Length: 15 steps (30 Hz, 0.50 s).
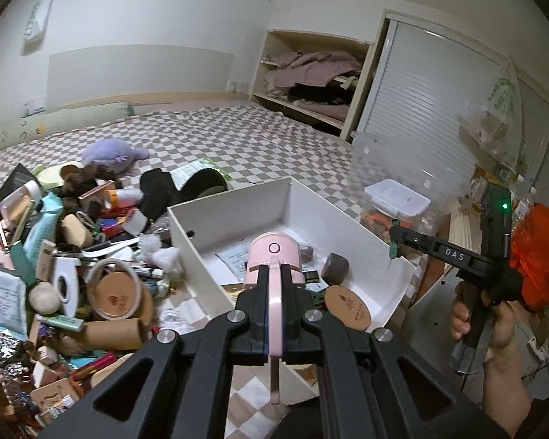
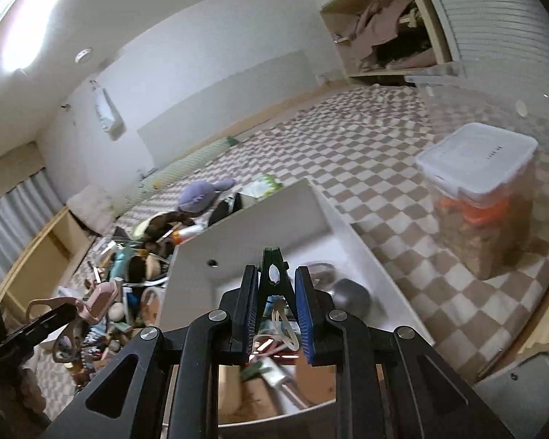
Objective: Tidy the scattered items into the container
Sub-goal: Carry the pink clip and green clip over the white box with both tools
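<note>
My left gripper [image 1: 273, 270] is shut on the thin pink strap of a pink cylindrical gadget [image 1: 272, 250], which hangs over the open white box [image 1: 230, 197]. In the right wrist view my right gripper [image 2: 276, 285] is shut on a dark green clip [image 2: 271, 258], also above the white box [image 2: 260, 226]. A hand carries that right gripper [image 1: 395, 247] at the box's right rim in the left wrist view. The left gripper with the pink gadget [image 2: 95, 303] shows at the lower left of the right wrist view.
A dense pile of scattered items [image 1: 73, 256] lies left of the box on the checkered bedcover [image 1: 256, 139]. Inside the box are papers, a grey roll [image 1: 335, 267] and a brown disc [image 1: 347, 305]. A clear lidded tub [image 2: 479, 168] stands to the right; a purple plush [image 1: 113, 153] lies beyond the pile.
</note>
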Available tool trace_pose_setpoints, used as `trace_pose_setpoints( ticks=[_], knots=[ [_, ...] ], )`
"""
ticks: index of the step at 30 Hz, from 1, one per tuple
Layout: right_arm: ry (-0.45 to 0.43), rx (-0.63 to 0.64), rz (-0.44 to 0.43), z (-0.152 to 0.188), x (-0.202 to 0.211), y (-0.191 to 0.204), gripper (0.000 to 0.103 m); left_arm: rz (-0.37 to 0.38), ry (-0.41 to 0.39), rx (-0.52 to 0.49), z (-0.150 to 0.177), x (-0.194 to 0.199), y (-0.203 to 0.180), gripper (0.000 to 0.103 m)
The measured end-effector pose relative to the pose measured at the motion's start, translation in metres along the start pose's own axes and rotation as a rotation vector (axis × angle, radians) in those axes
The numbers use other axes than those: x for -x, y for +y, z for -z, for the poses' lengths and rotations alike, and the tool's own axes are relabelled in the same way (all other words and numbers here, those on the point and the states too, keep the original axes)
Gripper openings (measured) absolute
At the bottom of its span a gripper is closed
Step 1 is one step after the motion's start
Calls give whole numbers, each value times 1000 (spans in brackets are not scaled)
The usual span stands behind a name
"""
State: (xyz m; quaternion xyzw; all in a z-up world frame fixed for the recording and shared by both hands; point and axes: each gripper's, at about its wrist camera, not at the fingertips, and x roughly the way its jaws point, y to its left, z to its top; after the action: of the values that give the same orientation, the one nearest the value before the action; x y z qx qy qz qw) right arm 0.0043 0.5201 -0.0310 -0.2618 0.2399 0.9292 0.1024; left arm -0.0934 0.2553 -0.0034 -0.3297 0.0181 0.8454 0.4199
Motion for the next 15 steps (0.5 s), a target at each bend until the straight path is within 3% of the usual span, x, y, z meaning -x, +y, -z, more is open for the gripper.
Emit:
trace_pose_setpoints(
  ticks=[15],
  knots=[
    [133,49,65,21,-24,-16,21,65,94,-17,16,-61,-41,4]
  ],
)
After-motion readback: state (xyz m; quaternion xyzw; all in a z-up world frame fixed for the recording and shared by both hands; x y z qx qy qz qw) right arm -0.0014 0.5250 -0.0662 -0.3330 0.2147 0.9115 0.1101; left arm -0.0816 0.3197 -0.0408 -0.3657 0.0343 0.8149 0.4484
